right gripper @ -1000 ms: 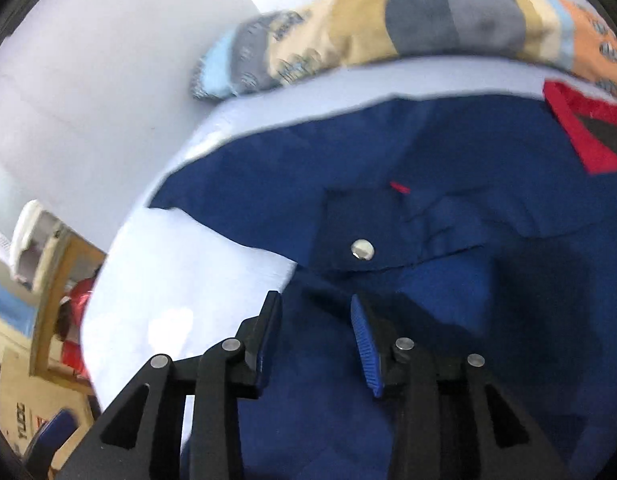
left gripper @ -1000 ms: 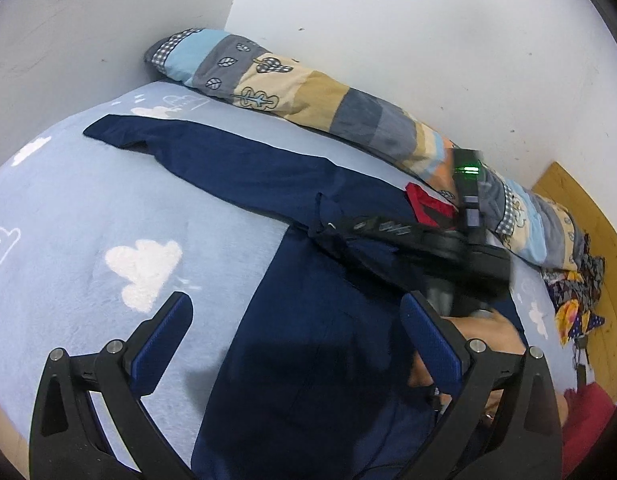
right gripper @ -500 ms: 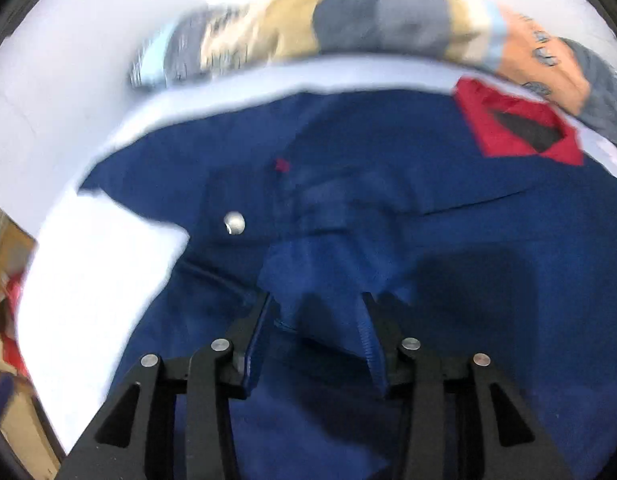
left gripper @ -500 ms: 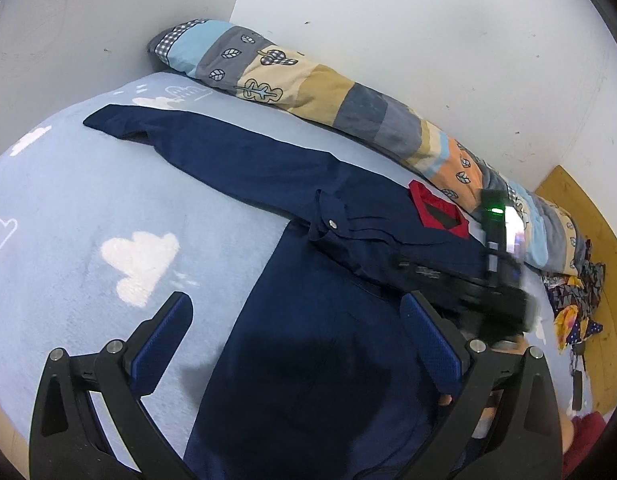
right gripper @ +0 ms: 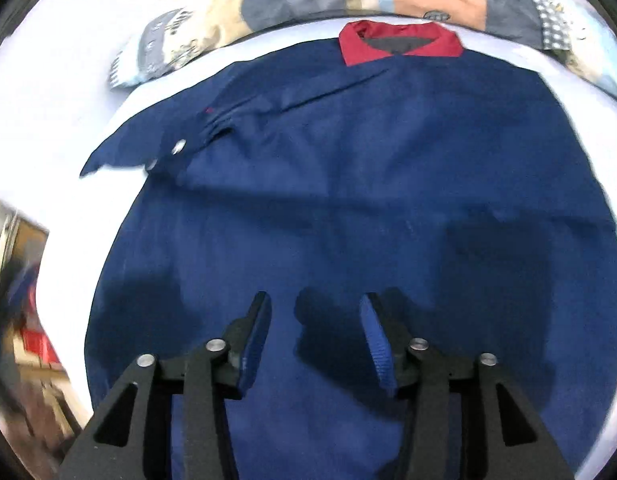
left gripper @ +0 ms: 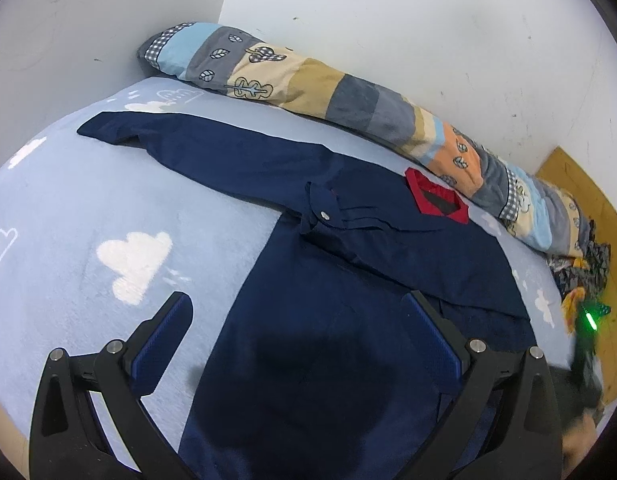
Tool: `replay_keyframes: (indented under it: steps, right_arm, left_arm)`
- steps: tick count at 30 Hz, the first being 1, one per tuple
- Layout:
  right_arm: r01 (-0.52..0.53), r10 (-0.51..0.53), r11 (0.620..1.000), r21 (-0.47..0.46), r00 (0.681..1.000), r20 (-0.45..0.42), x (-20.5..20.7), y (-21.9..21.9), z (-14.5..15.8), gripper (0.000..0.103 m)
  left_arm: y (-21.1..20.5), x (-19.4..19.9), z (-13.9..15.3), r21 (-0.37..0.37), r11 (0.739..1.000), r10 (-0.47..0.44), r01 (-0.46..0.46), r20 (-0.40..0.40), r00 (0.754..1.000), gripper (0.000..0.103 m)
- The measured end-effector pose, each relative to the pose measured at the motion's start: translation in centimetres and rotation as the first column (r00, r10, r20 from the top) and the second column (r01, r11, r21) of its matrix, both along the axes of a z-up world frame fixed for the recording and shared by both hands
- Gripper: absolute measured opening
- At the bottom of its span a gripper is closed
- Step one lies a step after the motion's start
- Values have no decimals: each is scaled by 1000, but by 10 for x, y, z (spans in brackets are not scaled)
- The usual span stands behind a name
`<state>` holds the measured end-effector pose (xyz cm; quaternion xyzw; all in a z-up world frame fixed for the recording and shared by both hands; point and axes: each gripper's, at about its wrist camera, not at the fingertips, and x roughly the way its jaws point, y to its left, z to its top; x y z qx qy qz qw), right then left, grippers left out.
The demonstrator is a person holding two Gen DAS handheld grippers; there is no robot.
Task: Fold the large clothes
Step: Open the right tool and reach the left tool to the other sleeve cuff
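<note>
A navy long-sleeved shirt with a red collar lies flat on a light blue bed. One sleeve stretches out to the far left; the other sleeve is folded across the chest, its cuff with a snap button near the middle. My left gripper is open and empty above the shirt's lower body. My right gripper is open and empty above the shirt, well back from the collar. The right tool shows in the left wrist view by its green light at the right edge.
A long patchwork bolster lies along the white wall behind the shirt. The bedsheet has white cloud prints. A pile of colourful fabric sits at the far right by a wooden board.
My right gripper let go of the folded sleeve cuff and pulled back and to the right, away from the shirt's chest. The left gripper stayed open, shifting slightly.
</note>
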<state>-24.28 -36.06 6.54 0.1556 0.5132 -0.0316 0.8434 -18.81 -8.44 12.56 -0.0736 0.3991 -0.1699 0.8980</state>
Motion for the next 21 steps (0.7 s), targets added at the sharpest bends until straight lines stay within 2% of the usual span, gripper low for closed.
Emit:
replay_keyframes:
  steps: [3,5,7,8,9,11,13,16,18,20,21]
  right_arm:
    - [-30,31,994,-107,999,10,-57,2,3,51]
    - [-23,36,971,-238,998,53,-91,-1,15,51]
    - [38,-2,949,-314,994,113,-118,-23,33,51]
    - [92,-35,937,-337,985,171,-130,-31,45,52]
    - [142,-62,925,-352,972,229,-138,-39,56,62]
    - [219,-96,908,-358,938,332,-153,-49,72,80]
    - [254,-113,899,-357,922,371,-156,-54,73,79]
    - [235,-140,929,-285,937,319,-140,-63,61,76]
    - [219,-145,954,-202,933,329,-138,-67,58,76]
    - [205,-124,956,-208,930,347,-135,-63,61,76]
    - [197,-107,952,-232,930,353,-132,-59,61,76]
  left_arm:
    - [-11,-6,-1,37,999,-15,15,13,1000,103]
    - [-18,-11,-1,51,998,-29,28,18,999,103]
    - [-24,-15,-2,75,996,-40,37,29,999,103]
    - [-30,-18,-4,103,994,-43,39,36,998,103]
    - [-34,-19,-6,124,991,-44,39,38,998,103]
    - [-41,-21,-12,159,987,-34,30,22,999,103]
    - [-43,-22,-15,156,988,-21,20,2,1000,103]
    - [-44,-28,-13,129,992,-3,4,-12,1000,103]
    - [-44,-35,-7,139,990,-7,4,23,1000,103]
    - [-40,-38,-1,181,984,-7,-4,55,998,103]
    - [-34,-33,2,169,986,1,-7,39,999,103]
